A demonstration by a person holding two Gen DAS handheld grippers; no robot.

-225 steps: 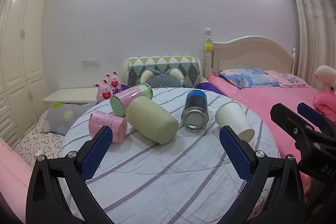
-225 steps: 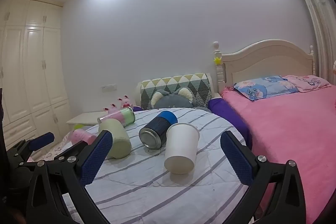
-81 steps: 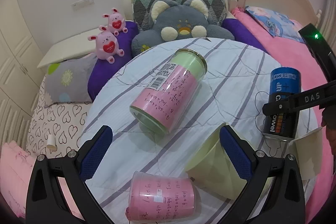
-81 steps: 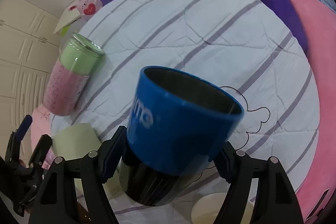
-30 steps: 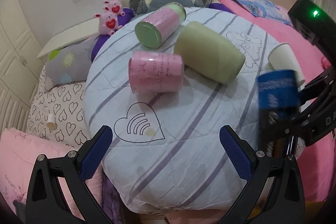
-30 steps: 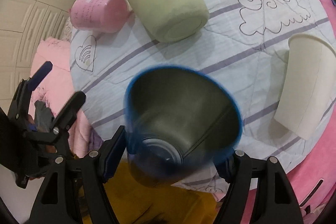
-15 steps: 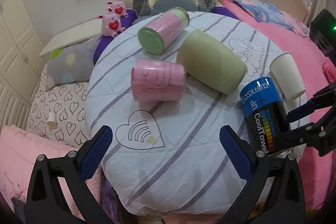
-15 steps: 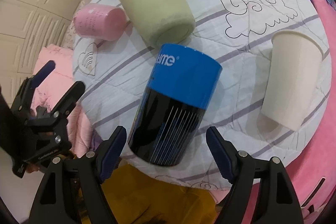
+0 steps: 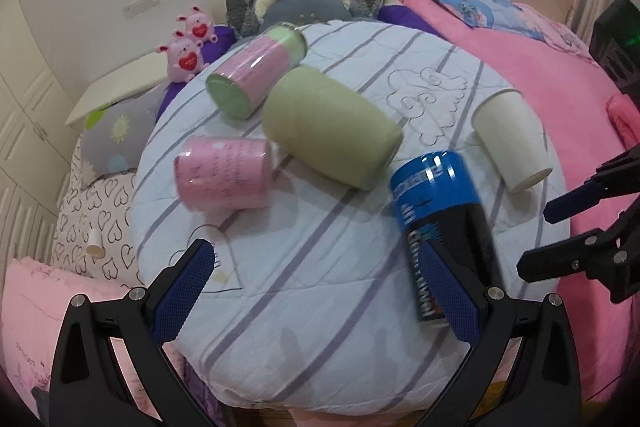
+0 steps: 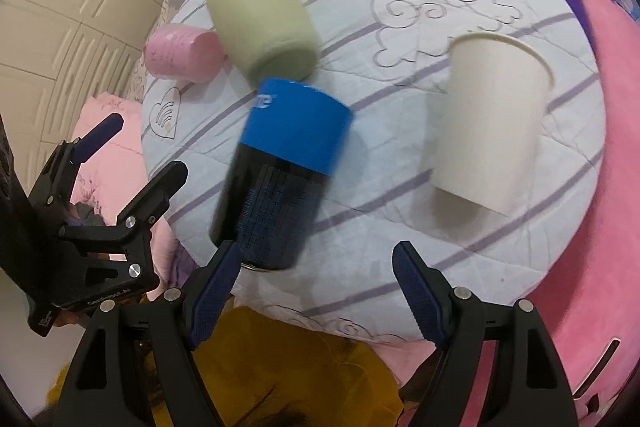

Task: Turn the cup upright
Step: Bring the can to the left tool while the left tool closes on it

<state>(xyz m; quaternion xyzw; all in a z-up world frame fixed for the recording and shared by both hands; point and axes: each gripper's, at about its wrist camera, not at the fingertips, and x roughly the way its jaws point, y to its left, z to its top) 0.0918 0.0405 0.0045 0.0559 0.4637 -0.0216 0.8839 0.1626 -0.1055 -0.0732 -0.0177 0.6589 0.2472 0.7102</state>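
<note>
The blue-and-black tumbler (image 10: 282,171) is standing near the front edge of the round table (image 10: 460,235), blue band at the top, leaning slightly and blurred in both views. In the right wrist view, the right gripper (image 10: 316,291) is hovering just in front of it with its jaws spread wide; the left blue pad (image 10: 212,287) is sitting right by the tumbler's base, though whether it is touching cannot be told, and the right pad (image 10: 416,291) is well clear. Nothing is being held between them.

The left gripper (image 9: 320,291) is also gaping wide and gripping nothing, hanging over the table's near edge; its right pad (image 9: 448,291) is overlapping the tumbler (image 9: 442,227) in that view.

4 other cups are lying on their sides on the striped quilted cover: a white paper cup (image 10: 488,119) beside the tumbler, a sage green cup (image 9: 328,127) behind it, a pink cup (image 9: 222,173) to the left, and a pink-and-green tumbler (image 9: 256,75) toward the far side. 2 pink plush toys (image 9: 188,45) are sitting beyond the table, near a grey plush cushion (image 9: 304,5).
</note>
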